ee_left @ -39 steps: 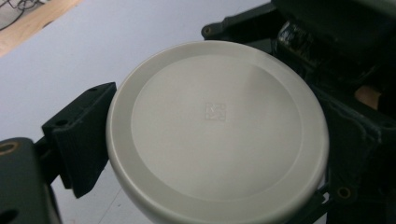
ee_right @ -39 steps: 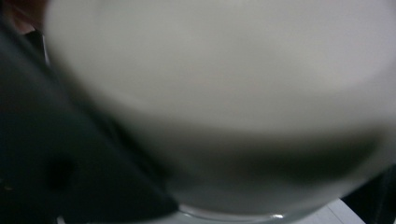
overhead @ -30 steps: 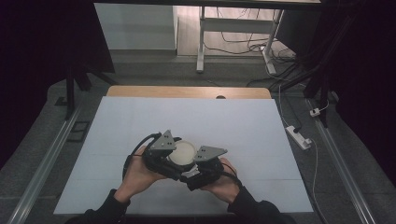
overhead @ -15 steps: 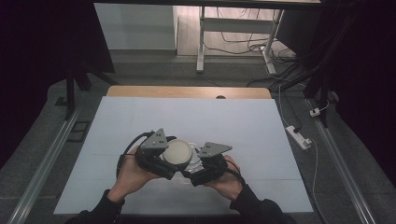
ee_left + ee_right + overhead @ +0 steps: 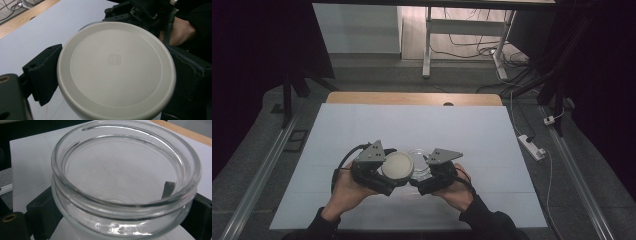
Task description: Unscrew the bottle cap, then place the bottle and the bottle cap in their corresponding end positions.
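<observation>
Left gripper (image 5: 379,172) jaws clamp the white lid (image 5: 397,166); right gripper (image 5: 432,175) jaws grip the open glass jar (image 5: 421,160) just beside it. Both near the front of the white table (image 5: 412,125), dark room behind

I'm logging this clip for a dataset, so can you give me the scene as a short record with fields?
surface: white table
left gripper: shut on lid, jaws at its rim
lid: off the jar, beside it
right gripper: shut on jar, jaws on either side
jar: clear glass, open, looks empty
stage: lid and jar apart
</observation>
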Available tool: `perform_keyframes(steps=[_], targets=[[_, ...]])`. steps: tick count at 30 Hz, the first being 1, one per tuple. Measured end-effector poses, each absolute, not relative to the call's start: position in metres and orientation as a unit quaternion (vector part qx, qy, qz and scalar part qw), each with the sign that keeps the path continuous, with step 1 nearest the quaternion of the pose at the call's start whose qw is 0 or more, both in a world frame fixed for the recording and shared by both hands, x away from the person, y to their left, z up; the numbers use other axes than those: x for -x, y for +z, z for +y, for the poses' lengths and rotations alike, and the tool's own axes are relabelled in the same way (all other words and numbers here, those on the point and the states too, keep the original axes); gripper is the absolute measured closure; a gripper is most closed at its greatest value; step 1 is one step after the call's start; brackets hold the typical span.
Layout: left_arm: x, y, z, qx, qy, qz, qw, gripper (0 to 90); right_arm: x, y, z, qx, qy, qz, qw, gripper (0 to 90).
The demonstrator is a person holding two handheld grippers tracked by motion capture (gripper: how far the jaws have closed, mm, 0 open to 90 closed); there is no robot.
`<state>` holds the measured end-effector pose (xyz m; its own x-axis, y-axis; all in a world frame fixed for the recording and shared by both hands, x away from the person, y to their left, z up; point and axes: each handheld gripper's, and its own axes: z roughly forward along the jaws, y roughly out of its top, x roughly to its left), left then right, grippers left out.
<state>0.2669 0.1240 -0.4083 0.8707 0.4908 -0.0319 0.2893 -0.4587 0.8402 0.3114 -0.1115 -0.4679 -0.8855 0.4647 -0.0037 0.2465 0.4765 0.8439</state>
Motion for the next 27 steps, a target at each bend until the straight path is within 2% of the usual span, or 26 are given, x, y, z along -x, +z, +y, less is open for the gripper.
perform_keyframes(steps=[27], targets=[[-0.258, -0.426, 0.122, -0.853, 0.086, 0.21, 0.47, 7.9, -0.347, -0.462, -0.112, -0.235, 0.463, 0.845, 0.132, 6.6]])
